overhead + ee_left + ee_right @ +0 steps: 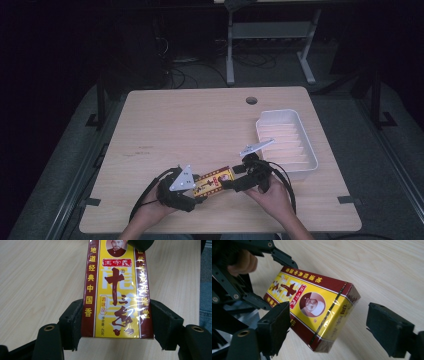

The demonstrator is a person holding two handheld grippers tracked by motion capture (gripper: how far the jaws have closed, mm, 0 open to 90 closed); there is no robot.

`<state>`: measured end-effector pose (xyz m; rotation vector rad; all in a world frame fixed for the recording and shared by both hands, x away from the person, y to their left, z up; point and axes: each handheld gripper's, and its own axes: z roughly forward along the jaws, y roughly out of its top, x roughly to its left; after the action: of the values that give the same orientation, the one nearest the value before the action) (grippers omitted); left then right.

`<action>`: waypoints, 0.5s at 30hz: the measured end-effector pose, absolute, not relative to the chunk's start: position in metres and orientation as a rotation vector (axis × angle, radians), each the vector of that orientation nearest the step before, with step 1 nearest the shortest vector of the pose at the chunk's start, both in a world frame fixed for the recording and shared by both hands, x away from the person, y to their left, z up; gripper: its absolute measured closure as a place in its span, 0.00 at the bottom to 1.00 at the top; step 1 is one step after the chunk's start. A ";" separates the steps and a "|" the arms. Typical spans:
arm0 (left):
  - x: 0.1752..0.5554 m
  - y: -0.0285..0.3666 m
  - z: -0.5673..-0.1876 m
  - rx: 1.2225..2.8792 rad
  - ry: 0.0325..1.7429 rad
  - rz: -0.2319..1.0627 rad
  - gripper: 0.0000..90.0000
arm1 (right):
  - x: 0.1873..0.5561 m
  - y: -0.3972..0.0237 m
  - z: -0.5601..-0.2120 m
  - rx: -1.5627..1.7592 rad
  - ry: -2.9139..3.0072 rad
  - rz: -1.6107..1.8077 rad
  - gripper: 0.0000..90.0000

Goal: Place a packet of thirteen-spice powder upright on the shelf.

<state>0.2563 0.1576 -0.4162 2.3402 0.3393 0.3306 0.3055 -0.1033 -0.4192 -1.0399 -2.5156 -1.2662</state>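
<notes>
Near the table's (165, 125) front edge, the left gripper (116, 315) clamps the box (214, 182) (long axis toward the right gripper (332, 330)), whose wide jaws straddle its free end untouched.

1. On my table (200, 120), the box (214, 182) sits near the front edge, about midway across.
2. My left gripper (192, 192) is at the box's left end, with that end between its jaws.
3. My right gripper (231, 179) is at the box's right end, jaws either side of it and apart from it.
4. The tray (310, 155) lies right of the box, near the right edge.
5. A round hole (251, 100) lies behind the tray, near the far edge.
</notes>
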 end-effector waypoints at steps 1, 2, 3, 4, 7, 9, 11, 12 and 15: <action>0.256 0.157 -0.416 2.335 0.338 0.333 0.37 | 0.306 -0.103 -0.419 -1.044 -2.501 -1.269 0.22; 0.256 0.157 -0.415 2.334 0.337 0.336 0.37 | 0.307 -0.103 -0.420 -1.045 -2.485 -1.276 0.23; 0.256 0.157 -0.415 2.331 0.339 0.335 0.37 | 0.308 -0.103 -0.420 -1.042 -2.465 -1.282 0.27; 0.256 0.156 -0.415 2.328 0.337 0.337 0.37 | 0.308 -0.103 -0.420 -1.037 -2.450 -1.290 0.30; 0.257 0.157 -0.415 2.327 0.342 0.345 0.37 | 0.310 -0.102 -0.420 -1.048 -2.421 -1.314 0.33; 0.257 0.157 -0.415 2.323 0.351 0.334 0.36 | 0.309 -0.102 -0.419 -1.067 -2.408 -1.332 0.36; 0.258 0.156 -0.415 2.333 0.344 0.336 0.36 | 0.308 -0.102 -0.417 -1.073 -2.407 -1.337 0.39; 0.258 0.156 -0.416 2.339 0.343 0.335 0.36 | 0.309 -0.103 -0.416 -1.080 -2.398 -1.345 0.42; 0.258 0.153 -0.417 2.352 0.338 0.341 0.36 | 0.310 -0.106 -0.414 -1.092 -2.360 -1.381 0.50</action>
<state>0.2580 0.1531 -0.4170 2.3525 0.3379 0.3409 0.3096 -0.1062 -0.4136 -1.0925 -2.3598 -1.3809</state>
